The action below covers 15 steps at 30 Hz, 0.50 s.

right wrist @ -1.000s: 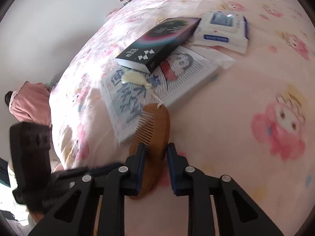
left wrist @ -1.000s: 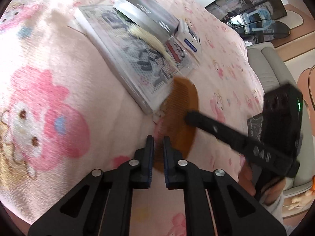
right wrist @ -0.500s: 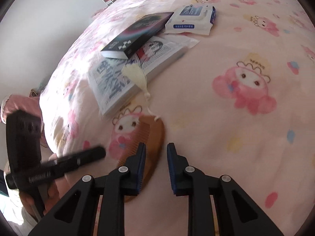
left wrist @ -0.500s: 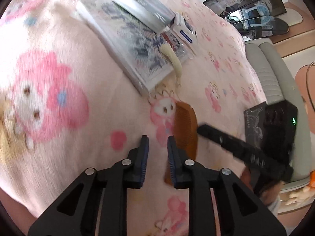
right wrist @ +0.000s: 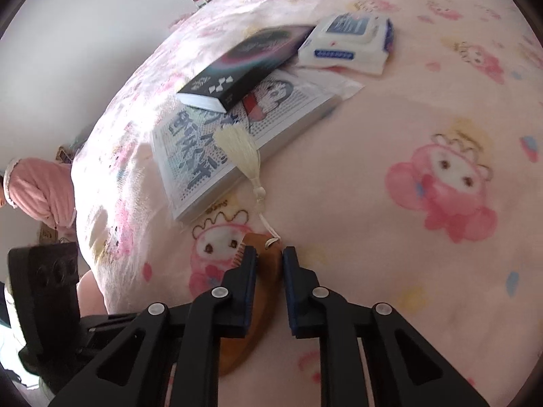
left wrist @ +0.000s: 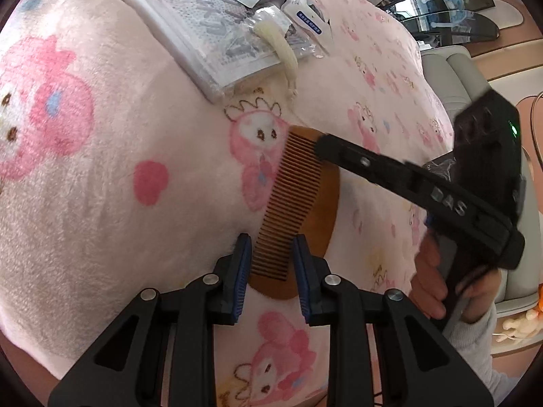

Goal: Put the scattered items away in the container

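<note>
Left wrist view: the left gripper (left wrist: 271,254) stands parted around the wooden comb (left wrist: 298,203) lying on the pink blanket (left wrist: 101,186); right wrist view: the right gripper (right wrist: 269,264) straddles the comb's spine narrowly, whether clamped I cannot tell; its tassel (right wrist: 242,151) trails onto the book (right wrist: 217,142).

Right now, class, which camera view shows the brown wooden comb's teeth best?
The left wrist view: the brown wooden comb lies almost fully visible, its teeth distinct, between the left tongs and the right tongs. The right wrist view shows only its corded end, mostly hidden behind the tongs.
</note>
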Tool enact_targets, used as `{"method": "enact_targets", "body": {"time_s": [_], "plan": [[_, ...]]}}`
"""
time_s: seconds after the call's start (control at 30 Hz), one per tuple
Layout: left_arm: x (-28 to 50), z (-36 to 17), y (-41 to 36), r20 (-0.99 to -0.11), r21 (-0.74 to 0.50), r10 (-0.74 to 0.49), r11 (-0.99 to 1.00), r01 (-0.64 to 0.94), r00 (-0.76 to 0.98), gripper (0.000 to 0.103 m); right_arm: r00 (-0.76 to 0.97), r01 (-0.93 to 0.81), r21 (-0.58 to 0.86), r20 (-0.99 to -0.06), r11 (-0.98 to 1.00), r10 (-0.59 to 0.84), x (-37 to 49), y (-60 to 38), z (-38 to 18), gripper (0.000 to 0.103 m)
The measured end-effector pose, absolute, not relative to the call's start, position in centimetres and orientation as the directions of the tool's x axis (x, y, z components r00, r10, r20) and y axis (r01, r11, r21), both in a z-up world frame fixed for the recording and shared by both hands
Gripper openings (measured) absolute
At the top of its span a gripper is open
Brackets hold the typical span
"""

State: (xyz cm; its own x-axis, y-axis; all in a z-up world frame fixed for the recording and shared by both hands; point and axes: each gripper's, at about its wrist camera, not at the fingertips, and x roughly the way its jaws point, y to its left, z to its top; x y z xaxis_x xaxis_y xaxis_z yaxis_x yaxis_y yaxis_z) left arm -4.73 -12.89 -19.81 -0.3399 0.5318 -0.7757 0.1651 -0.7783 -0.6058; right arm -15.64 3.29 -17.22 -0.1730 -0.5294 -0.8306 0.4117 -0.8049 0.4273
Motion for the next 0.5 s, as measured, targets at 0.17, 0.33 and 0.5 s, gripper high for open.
{"method": "enact_targets", "body": {"time_s": [0.17, 0.33, 0.5], "plan": [[-5.4, -19.7, -11.8, -0.794, -0.577, 0.508, -0.804, 0.148, -0.334, 0.024, -0.223, 0.355, 0.418, -0.831, -0.836, -0.510, -14.1, 6.2, -16.8, 0.011], [-5.3, -19.2, -11.4, -0.804, -0.561, 0.495, -0.815, 0.144, -0.330, 0.024, -0.258, 0.283, 0.397, -0.845, -0.873, -0.468, -10.9, 10.1, -16.9, 0.005], [-4.9, -18.7, -11.3, -0.810, -0.553, 0.488, -0.820, 0.147, -0.326, 0.024, -0.220, 0.255, 0.413, -0.856, -0.874, -0.468, -9.0, 12.2, -17.3, 0.005]]}}
